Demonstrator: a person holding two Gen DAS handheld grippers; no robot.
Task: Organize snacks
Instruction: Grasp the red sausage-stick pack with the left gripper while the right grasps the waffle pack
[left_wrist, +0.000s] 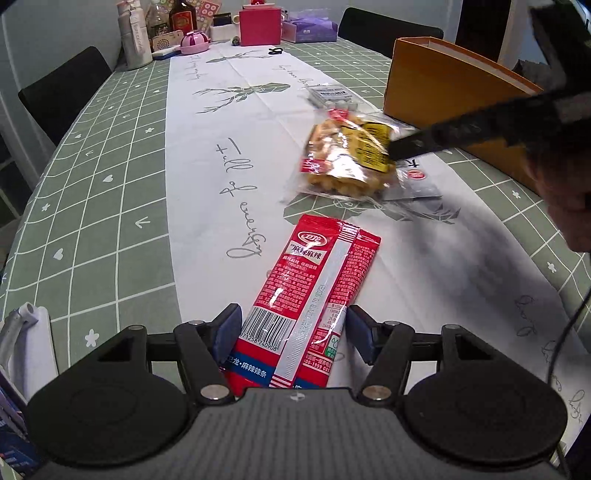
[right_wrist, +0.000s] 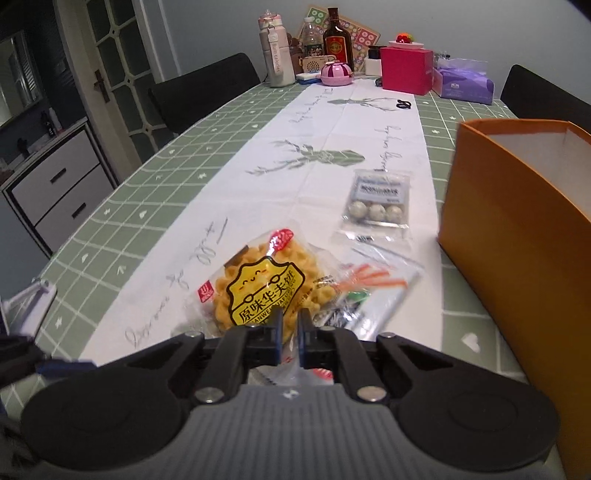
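My left gripper (left_wrist: 291, 328) is open, one finger on each side of the near end of a red spicy-strip packet (left_wrist: 314, 295) that lies flat on the white runner. My right gripper (right_wrist: 290, 332) is shut on the edge of a clear waffle bag (right_wrist: 264, 291) with a yellow label. The left wrist view shows that bag (left_wrist: 347, 158) pinched and tilted up off the table. A silver packet with orange stripes (right_wrist: 373, 295) lies just right of the bag. A packet of round candies (right_wrist: 380, 203) lies farther out. An open orange box (right_wrist: 517, 236) stands at the right.
The far end of the table holds bottles (right_wrist: 336, 40), a pink box (right_wrist: 406, 70), a purple tissue pack (right_wrist: 465, 83) and a pink bowl (right_wrist: 334, 74). Black chairs (right_wrist: 203, 92) stand at the sides. A white object (left_wrist: 29, 332) lies near the left edge.
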